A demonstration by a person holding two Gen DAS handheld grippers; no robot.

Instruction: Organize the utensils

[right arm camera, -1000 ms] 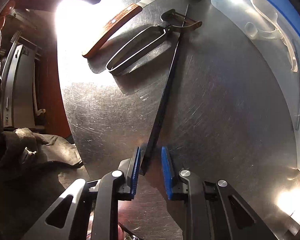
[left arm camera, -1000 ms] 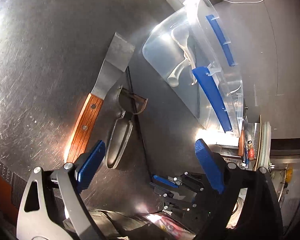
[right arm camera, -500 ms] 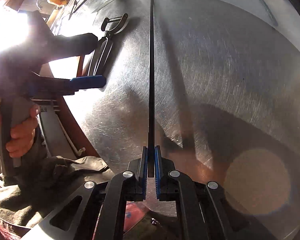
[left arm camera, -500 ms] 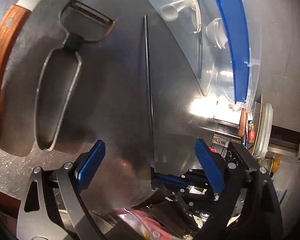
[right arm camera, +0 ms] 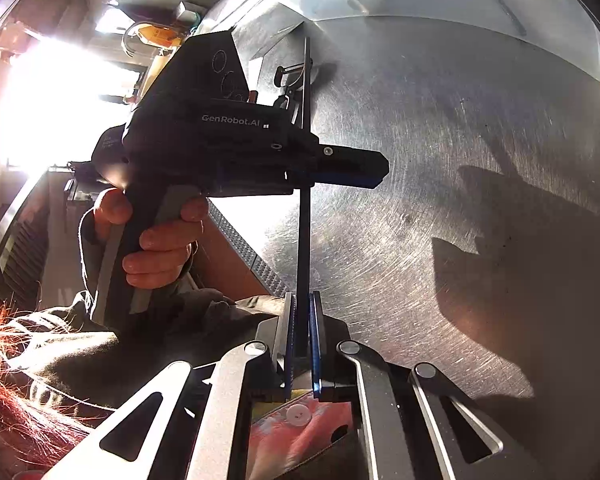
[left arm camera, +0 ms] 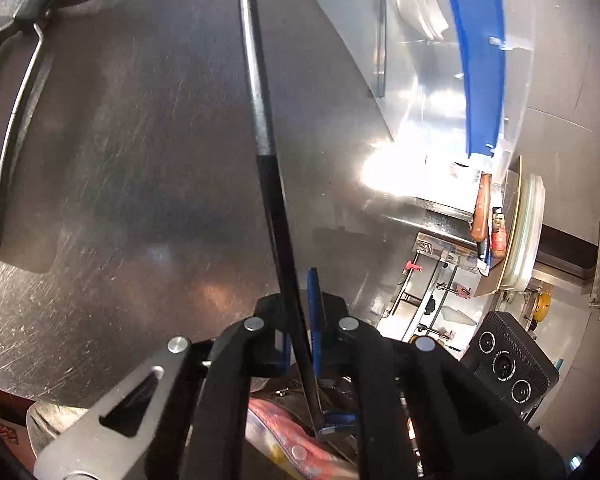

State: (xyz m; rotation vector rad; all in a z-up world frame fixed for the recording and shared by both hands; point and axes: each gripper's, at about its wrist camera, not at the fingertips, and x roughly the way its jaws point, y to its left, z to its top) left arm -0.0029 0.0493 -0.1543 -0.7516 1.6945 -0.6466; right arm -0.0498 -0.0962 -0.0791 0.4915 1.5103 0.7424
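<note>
Looking along the left gripper, its blue pads are pinching the long black rod, which is running out over the steel table between the wire-handled peeler and the clear bin with its blue-edged rim. In the right wrist view, the right gripper is clamping the rod's near end, while the left gripper is gripping it farther along, above the table.
</note>
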